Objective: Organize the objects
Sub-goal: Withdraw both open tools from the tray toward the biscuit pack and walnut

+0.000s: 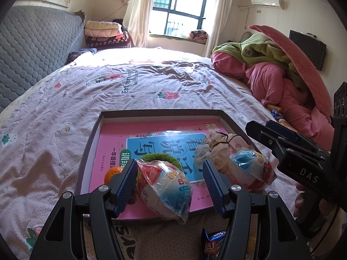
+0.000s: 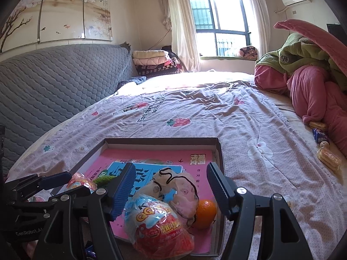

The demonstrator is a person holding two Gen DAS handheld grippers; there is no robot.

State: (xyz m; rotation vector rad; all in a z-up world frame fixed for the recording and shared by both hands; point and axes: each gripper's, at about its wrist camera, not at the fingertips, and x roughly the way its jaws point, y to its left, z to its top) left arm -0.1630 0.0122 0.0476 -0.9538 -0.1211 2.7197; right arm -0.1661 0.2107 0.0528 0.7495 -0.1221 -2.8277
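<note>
**Two wrapped eggs rest in the tray, both grippers spread**

Two toy eggs (image 1: 167, 186) (image 2: 160, 223) are seen low in each frame, lying on the pink book (image 1: 121, 147) inside the tray (image 1: 160, 112). A roll off the book or over the near rim could be caused by a nudge. Left gripper (image 1: 170, 186) and right gripper (image 2: 171, 192) are held spread; nothing is pinched.
</note>
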